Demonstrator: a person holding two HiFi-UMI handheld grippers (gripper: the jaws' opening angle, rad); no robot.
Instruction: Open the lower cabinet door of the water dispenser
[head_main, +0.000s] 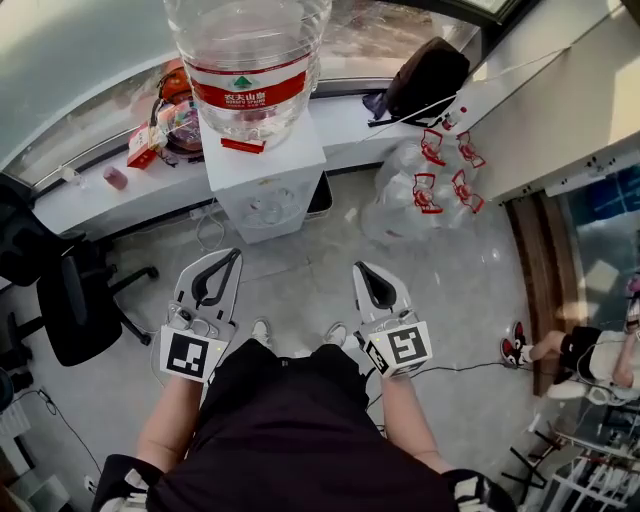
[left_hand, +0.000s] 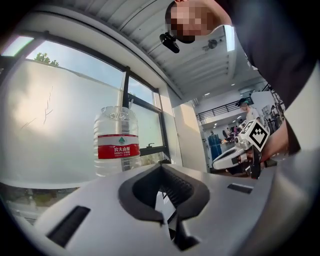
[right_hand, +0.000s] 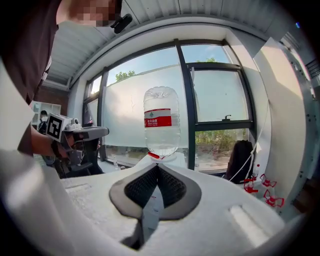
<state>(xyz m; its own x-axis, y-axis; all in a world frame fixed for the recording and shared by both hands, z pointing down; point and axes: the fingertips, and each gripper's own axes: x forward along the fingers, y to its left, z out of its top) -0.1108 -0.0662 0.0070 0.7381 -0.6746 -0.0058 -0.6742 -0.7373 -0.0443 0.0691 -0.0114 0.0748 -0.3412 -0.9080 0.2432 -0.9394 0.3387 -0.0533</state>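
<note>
Zero contact yet. The left hand-held gripper (head_main: 236, 254) and the right hand-held gripper (head_main: 360, 268) both have jaws together and hold nothing, though the left's own view is murkier, so I'm less sure there. They point at the water dispenser (head_main: 265, 190) standing on the floor ahead, well apart from it, I'd guess to line up. Its lower cabinet door (head_main: 275, 228) sits low on the front, squashed by the steep angle.

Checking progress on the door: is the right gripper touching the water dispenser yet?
Apart. The head view shows bare floor between the right gripper and the water dispenser.
</note>
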